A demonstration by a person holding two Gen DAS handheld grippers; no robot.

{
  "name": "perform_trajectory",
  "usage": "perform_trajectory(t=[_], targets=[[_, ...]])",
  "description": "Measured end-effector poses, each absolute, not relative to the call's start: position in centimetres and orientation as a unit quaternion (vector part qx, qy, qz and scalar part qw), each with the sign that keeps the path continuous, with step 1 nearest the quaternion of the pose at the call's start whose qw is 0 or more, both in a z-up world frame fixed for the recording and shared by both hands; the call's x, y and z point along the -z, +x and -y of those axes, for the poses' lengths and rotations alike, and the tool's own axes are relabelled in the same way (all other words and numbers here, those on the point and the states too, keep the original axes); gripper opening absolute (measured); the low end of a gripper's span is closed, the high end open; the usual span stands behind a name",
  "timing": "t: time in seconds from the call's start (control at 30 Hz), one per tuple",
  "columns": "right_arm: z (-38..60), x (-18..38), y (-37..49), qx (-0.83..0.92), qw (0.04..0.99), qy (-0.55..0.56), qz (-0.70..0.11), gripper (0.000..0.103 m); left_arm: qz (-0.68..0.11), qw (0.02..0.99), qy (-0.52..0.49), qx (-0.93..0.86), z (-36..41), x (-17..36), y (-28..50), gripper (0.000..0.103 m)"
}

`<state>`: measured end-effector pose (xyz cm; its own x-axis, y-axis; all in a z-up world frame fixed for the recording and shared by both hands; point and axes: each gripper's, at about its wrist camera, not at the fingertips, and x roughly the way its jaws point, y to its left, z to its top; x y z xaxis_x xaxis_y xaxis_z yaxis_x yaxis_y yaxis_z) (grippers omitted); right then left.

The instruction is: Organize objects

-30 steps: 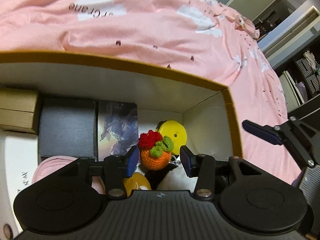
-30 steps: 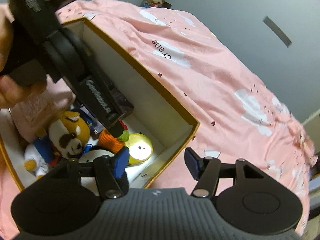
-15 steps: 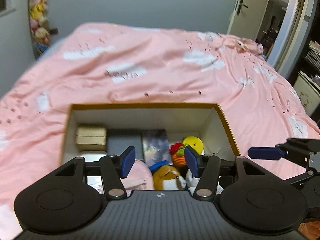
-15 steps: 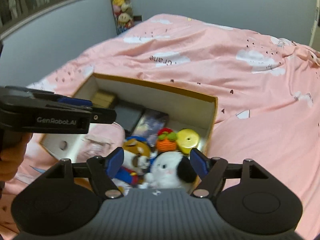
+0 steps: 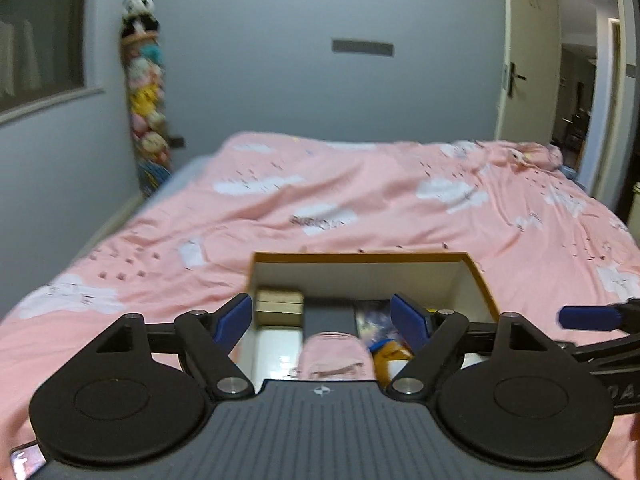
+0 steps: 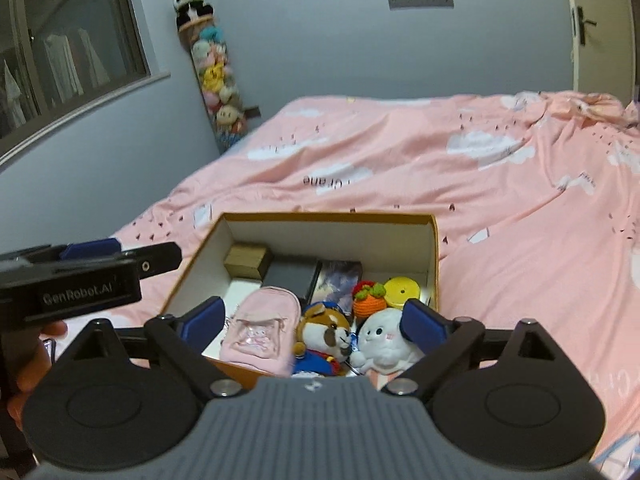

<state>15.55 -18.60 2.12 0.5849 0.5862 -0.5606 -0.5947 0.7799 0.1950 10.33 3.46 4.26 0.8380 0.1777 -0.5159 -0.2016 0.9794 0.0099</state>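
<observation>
This is a bedroom in a home. A wide bed (image 6: pixel 460 184) under a pink duvet printed with white clouds fills most of the room. In the corner past the bed's far edge, a tall hanging column of plush toys (image 6: pixel 214 80) topped by a panda leans against the grey-blue wall. A window (image 6: pixel 68 56) sits in the left wall, and a cream door (image 5: pixel 524 60) with a lever handle stands at the right, beside an opening onto another room.
</observation>
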Motion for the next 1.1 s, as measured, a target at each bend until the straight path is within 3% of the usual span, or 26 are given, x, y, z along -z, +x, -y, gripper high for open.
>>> perform_trajectory(t=[0.1,0.3,1.1], targets=[[18.8,-2.2,13.9,-0.324,0.899,-0.006,-0.295,0.102,-0.247,0.962,-0.016,-0.114,-3.3,-4.2,8.5,0.093],[19.1,-1.4,12.1,-0.302,0.909,-0.004,-0.288,0.102,-0.218,0.970,0.008,-0.112,-2.3,-3.7,6.1,0.095],[19.5,2.7,10.8,-0.250,0.928,-0.024,-0.277,0.102,-0.287,0.952,-0.015,-0.106,-2.4,2.0,6.3,0.095]])
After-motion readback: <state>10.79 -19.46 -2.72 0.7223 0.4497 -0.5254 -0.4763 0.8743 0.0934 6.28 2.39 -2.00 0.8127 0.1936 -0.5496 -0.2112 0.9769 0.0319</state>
